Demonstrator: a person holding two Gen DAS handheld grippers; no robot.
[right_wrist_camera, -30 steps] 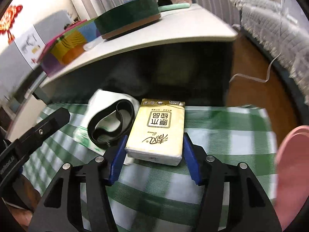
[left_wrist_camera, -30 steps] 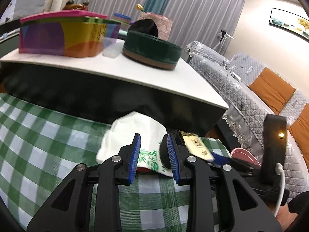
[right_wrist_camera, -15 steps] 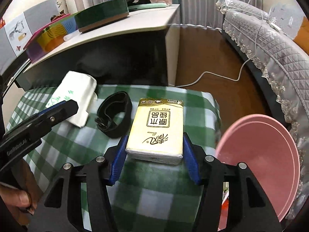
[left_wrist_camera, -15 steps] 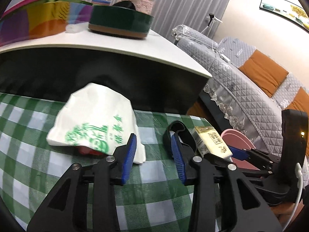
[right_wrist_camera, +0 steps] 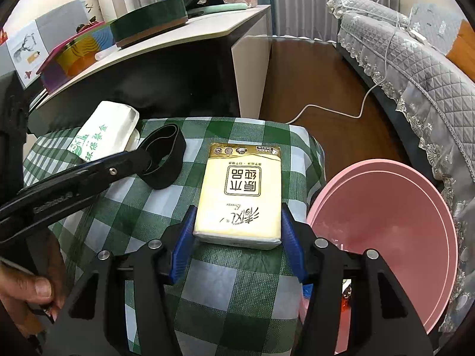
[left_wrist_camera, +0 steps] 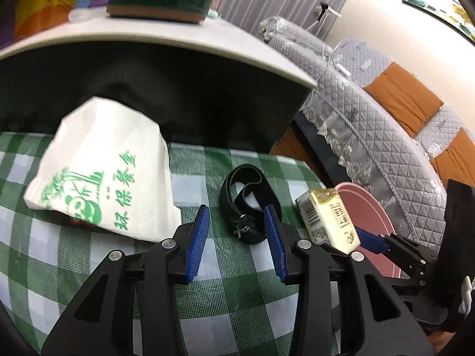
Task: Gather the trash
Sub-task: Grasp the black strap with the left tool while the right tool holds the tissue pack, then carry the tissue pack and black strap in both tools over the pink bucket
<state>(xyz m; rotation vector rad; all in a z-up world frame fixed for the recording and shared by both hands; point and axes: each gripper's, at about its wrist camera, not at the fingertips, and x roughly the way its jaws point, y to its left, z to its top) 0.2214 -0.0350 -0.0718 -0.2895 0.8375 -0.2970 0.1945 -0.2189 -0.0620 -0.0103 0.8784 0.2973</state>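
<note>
right tool (right_wrist_camera: 236,234) grips tissue pack (right_wrist_camera: 240,195) | left tool (left_wrist_camera: 236,237) wide, empty | basin (right_wrist_camera: 386,231) fully visible right-view only

Both wrist views close, facing checked cloth (left_wrist_camera: 207,311); overlap probably partial.

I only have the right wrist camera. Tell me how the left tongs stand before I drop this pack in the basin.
Observer: The left tongs are open and grip nothing.
Operator: Say what they're aimed at.
Observer: The black strap, which lies on the checked cloth left of your tissue pack. From the left wrist, its near end shows in the gap between the pads.
Operator: Check under the white bag.
Observer: Something red peeks out from under the white bag's near edge. I cannot tell what it is.
</note>
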